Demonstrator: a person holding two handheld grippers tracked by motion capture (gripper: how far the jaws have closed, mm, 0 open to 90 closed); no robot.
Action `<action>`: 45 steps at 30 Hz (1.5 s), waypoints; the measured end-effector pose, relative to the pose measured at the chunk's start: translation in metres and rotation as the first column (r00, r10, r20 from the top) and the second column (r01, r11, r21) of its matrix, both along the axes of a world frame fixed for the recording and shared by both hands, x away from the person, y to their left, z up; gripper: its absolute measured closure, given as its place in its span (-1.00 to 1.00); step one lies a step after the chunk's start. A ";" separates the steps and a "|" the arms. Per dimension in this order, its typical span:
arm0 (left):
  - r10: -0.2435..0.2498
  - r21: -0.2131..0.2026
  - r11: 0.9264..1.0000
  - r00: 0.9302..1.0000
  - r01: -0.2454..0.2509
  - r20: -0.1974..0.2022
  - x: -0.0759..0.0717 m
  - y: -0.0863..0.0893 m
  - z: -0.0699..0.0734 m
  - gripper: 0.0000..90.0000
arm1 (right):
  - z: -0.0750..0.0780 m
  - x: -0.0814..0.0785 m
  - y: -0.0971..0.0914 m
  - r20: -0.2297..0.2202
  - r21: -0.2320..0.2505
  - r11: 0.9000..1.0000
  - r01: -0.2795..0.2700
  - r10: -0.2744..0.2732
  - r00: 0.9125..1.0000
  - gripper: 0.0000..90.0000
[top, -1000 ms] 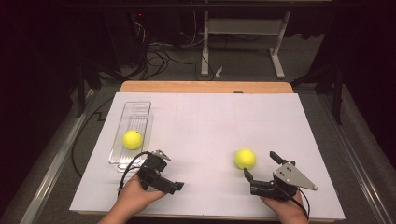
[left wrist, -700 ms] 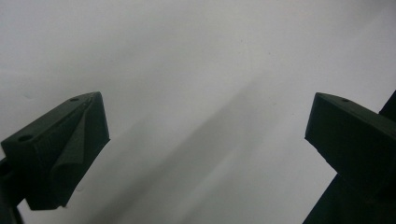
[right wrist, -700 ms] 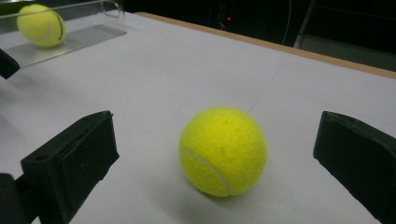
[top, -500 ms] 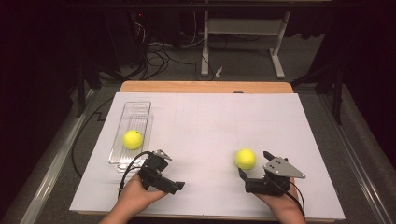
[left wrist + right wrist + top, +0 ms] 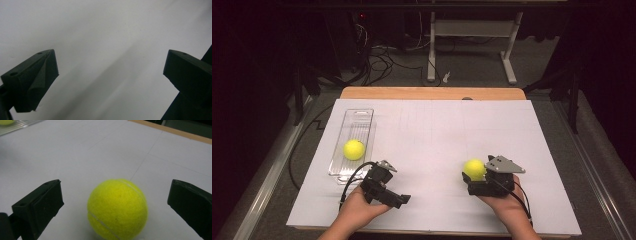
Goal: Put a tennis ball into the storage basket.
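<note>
Yellow felt tennis ball (image 5: 117,209) sits on the white paper-covered table (image 5: 442,130), near the front edge on the person's right side. Right gripper (image 5: 473,176): black jaws spread wide, one on either side of the ball, neither touching it as seen in the right gripper view; the ball lies between them, a gap showing on both sides. In the high view the grey three-cornered plate (image 5: 504,164) sits on top of this gripper, just beside the ball.

Left gripper (image 5: 401,200): held low over the white sheet at the front left, jaws spread apart with bare table surface between them in the left gripper view.

Clear plastic rectangular tray (image 5: 357,119) lies at the table's left side, lengthwise front to back. Second yellow tennis ball (image 5: 354,149) rests inside it, toward its near half.
</note>
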State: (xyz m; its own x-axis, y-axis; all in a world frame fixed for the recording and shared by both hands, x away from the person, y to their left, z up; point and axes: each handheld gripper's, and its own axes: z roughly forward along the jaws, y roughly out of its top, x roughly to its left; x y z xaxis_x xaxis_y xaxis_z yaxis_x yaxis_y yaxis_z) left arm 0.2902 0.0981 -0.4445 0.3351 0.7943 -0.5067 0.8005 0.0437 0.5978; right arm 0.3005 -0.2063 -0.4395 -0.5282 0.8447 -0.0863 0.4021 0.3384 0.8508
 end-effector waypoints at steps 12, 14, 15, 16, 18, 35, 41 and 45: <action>-0.003 -0.005 1.000 1.000 0.003 -0.002 0.000 0.001 0.001 -0.98 | -0.015 0.017 0.003 -0.101 -0.008 0.999 0.040 -0.041 0.994 -0.74; -0.001 -0.006 1.000 1.000 0.001 -0.002 0.000 0.001 0.001 -0.98 | -0.018 0.017 0.001 -0.115 0.008 0.999 0.046 -0.045 0.992 -0.66; -0.002 -0.006 1.000 1.000 0.002 -0.002 0.000 0.001 0.001 -0.98 | -0.019 0.017 0.000 -0.118 0.008 0.999 0.046 -0.045 0.992 -0.65; -0.002 -0.006 1.000 1.000 0.002 -0.001 0.001 0.001 0.001 -0.98 | -0.020 0.017 -0.001 -0.124 0.010 0.999 0.047 -0.045 0.991 -0.63; -0.001 -0.006 1.000 1.000 0.001 0.000 0.000 0.001 0.001 -0.98 | -0.022 0.017 -0.003 -0.135 0.025 0.999 0.045 -0.041 0.990 -0.57; -0.004 0.007 1.000 1.000 0.004 0.002 0.001 0.001 0.000 -0.98 | -0.028 0.015 -0.006 -0.137 0.042 0.999 0.007 -0.001 0.991 -0.39; -0.003 0.005 1.000 1.000 0.003 0.003 0.000 0.001 0.001 -0.98 | -0.020 0.010 -0.009 -0.096 0.088 0.996 0.004 0.004 0.995 -0.39; -0.004 0.005 1.000 1.000 0.004 0.001 0.000 0.001 0.001 -0.98 | -0.018 0.008 -0.010 -0.084 0.093 0.996 0.002 0.006 0.996 -0.39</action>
State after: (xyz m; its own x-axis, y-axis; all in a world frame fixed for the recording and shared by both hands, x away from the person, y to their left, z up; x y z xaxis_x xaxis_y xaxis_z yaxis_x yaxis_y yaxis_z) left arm 0.2902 0.0991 -0.4435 0.3392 0.7954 -0.5023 0.7998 0.0373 0.5991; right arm 0.3090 -0.2168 -0.4579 -0.5322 0.8458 0.0372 0.4732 0.2607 0.8415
